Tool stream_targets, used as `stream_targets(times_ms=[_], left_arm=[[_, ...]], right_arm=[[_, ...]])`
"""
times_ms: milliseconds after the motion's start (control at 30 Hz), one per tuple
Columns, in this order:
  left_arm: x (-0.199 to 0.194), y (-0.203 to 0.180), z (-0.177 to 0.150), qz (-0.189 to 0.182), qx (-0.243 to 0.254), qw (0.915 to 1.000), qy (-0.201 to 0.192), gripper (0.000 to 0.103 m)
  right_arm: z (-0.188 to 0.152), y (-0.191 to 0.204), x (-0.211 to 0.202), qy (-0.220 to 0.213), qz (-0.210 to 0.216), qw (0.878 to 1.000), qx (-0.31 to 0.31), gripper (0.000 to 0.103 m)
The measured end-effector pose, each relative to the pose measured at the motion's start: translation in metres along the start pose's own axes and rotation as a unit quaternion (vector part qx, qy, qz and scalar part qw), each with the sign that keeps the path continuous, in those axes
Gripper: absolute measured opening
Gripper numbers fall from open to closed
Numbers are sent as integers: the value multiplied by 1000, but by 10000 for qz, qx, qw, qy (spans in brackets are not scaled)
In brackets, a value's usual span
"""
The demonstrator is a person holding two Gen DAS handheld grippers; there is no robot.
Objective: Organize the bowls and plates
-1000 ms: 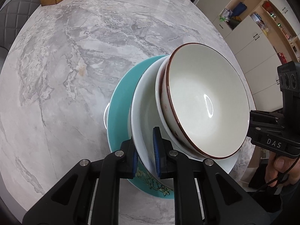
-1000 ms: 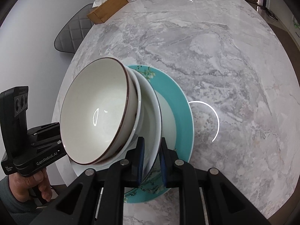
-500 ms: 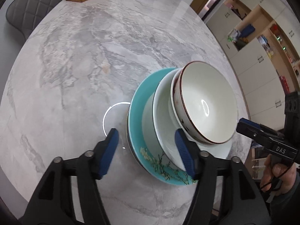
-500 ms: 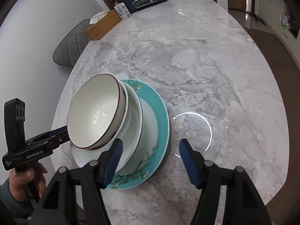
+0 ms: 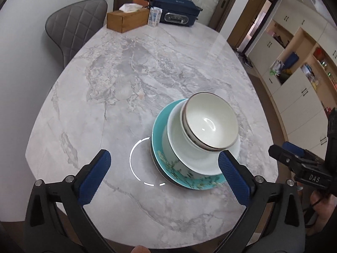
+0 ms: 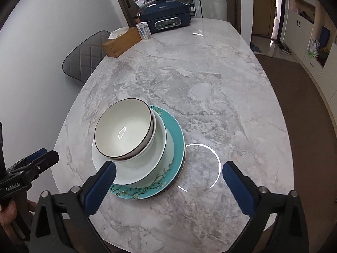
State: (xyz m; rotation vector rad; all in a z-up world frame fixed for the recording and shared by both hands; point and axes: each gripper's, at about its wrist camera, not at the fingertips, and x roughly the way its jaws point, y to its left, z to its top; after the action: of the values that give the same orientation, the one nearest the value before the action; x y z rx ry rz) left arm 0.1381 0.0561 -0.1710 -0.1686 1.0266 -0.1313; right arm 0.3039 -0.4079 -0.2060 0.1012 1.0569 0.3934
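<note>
Resting stack, left wrist view: dark-rimmed bowl [image 5: 210, 124] nested in white bowl [image 5: 189, 158] on teal plate [image 5: 168, 168], marble table [image 5: 126, 84].
Left gripper [image 5: 164, 177]: released, jaws spread wide, empty.
Right wrist view: right gripper [image 6: 168, 187] released, straddling the plate's near edge, apart from it.

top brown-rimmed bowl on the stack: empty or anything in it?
Empty. The brown-rimmed white bowl shows a bare glossy interior with only a light reflection in both wrist views; it sits upright on the stack.

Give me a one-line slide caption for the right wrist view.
Open right gripper above stacked bowls on a teal plate, marble table.
</note>
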Motion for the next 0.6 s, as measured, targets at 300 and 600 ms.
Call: stream_targets(times_ms=[300,600], left_arm=[[-79,-50,-39,794,64,9960,-405,103],[-120,-51,-43,178,-58,9989,-420,103]], right_arm=[[-17,11,-64,-383,-125,9987,-299,103],[-20,42,-112,-786,-453,9950,-424,103]])
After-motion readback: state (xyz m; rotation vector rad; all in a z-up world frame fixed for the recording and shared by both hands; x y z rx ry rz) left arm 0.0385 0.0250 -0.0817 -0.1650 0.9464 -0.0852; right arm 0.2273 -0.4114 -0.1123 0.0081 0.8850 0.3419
